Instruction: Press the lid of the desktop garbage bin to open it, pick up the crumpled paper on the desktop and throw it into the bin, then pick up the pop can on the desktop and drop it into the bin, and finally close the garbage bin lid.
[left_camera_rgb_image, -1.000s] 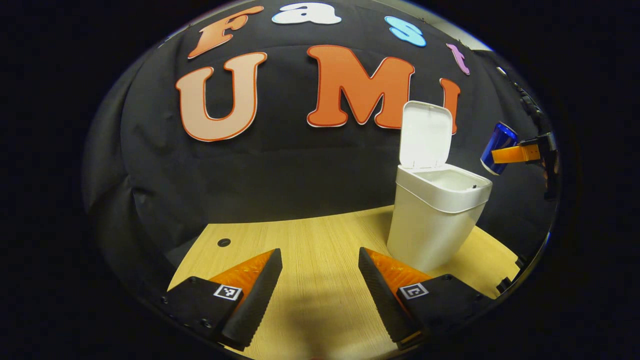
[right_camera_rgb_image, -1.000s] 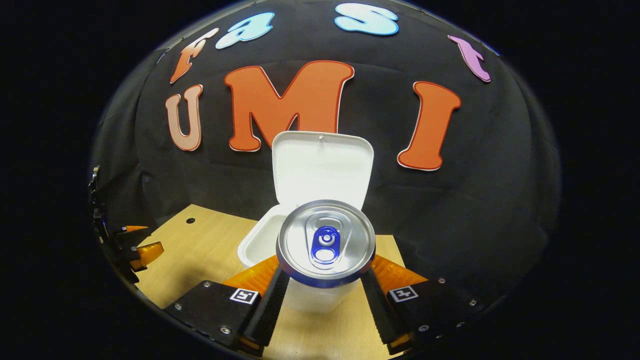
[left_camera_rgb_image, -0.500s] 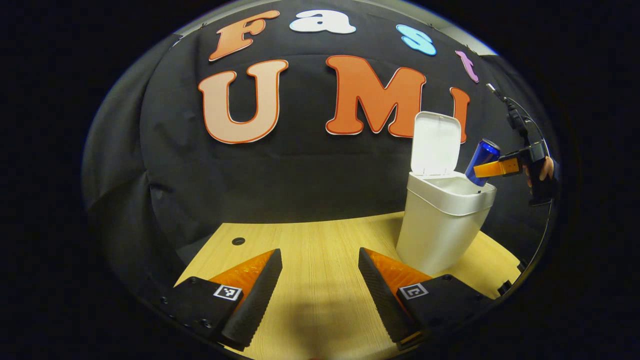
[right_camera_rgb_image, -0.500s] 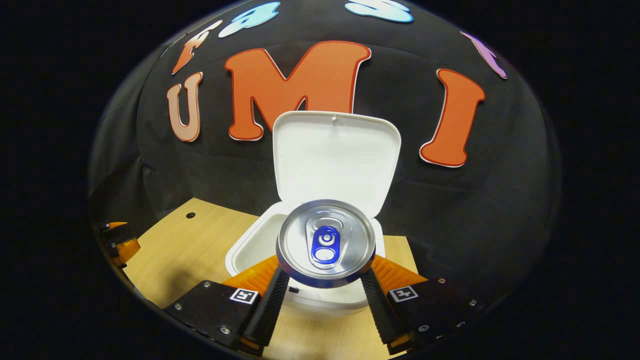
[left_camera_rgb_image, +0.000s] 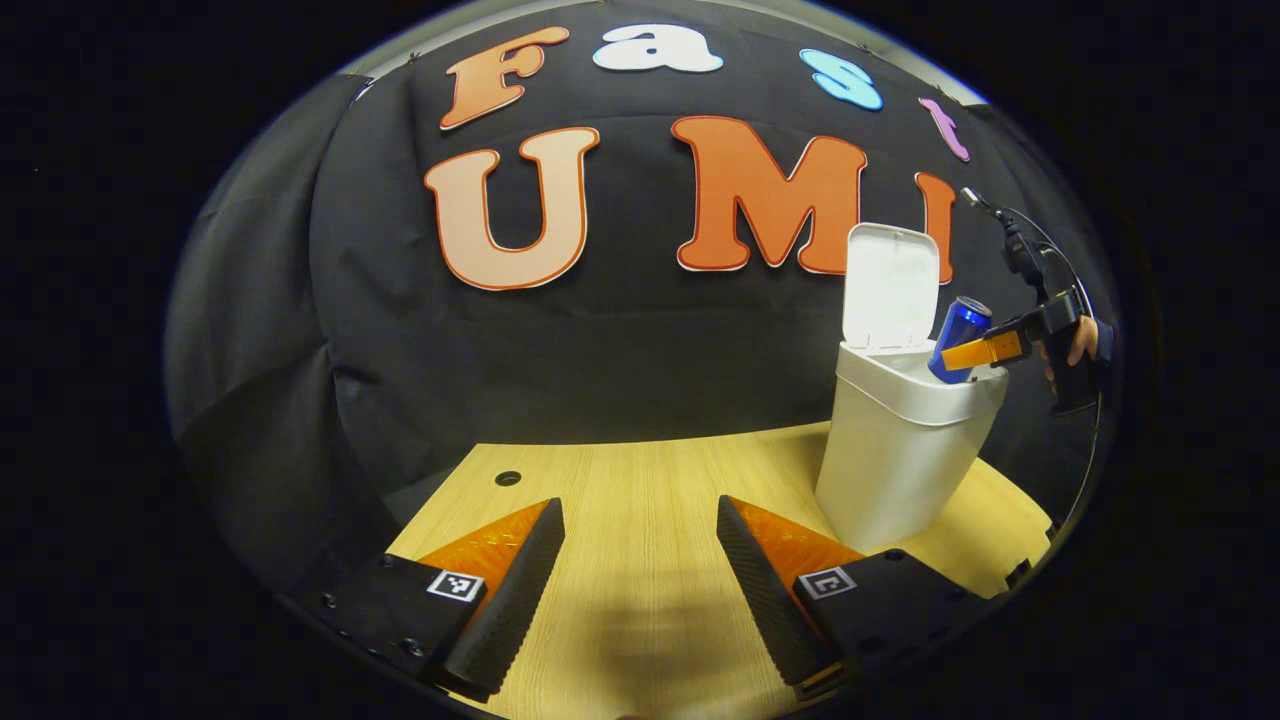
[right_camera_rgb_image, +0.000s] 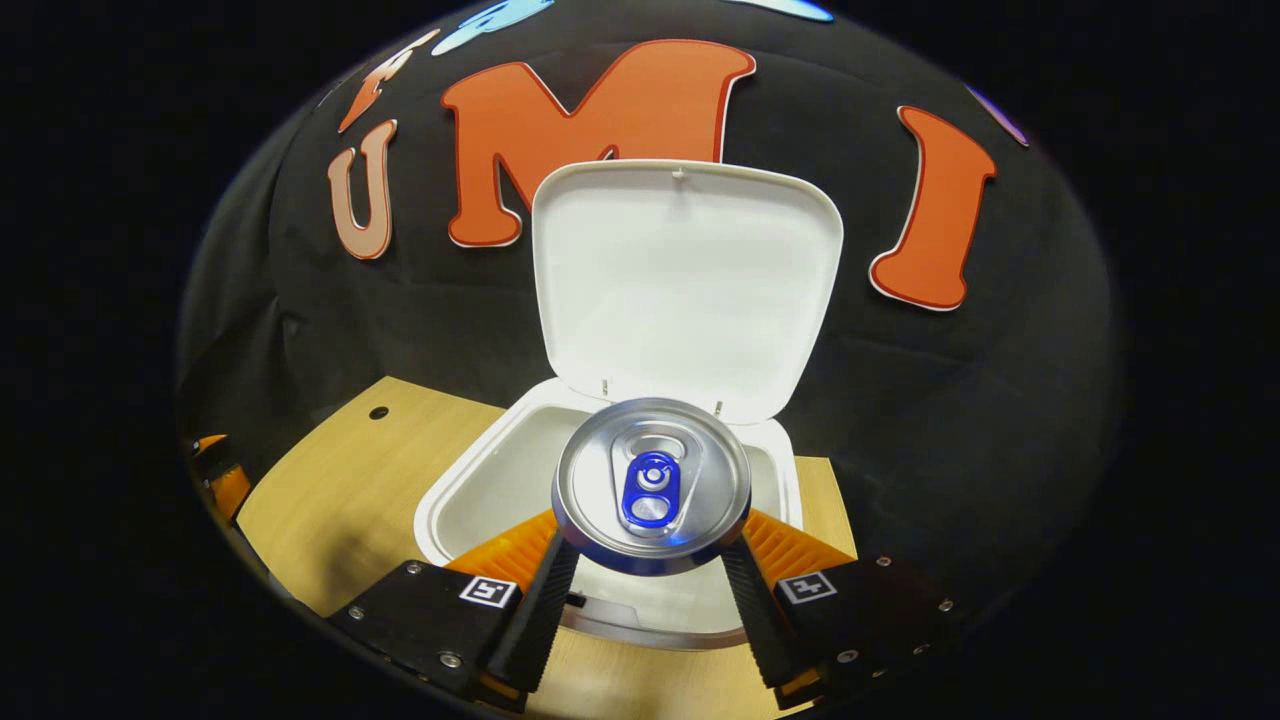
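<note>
Lid (right_camera_rgb_image: 688, 285) up, no paper seen on the table (left_camera_rgb_image: 650, 560) — likely binned. Pop can (right_camera_rgb_image: 651, 484) clenched in right claw (right_camera_rgb_image: 650, 590) over the bin (left_camera_rgb_image: 905, 450); left claw (left_camera_rgb_image: 640, 590) released — drop, lid-closing left

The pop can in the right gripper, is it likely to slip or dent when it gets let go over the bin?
The pop can looks smooth and rounded, so it may slide out readily once the right gripper opens. Probably thin metal, so hard squeezing might dent it. It hangs tilted above the open bin, so it should fall inside.
</note>
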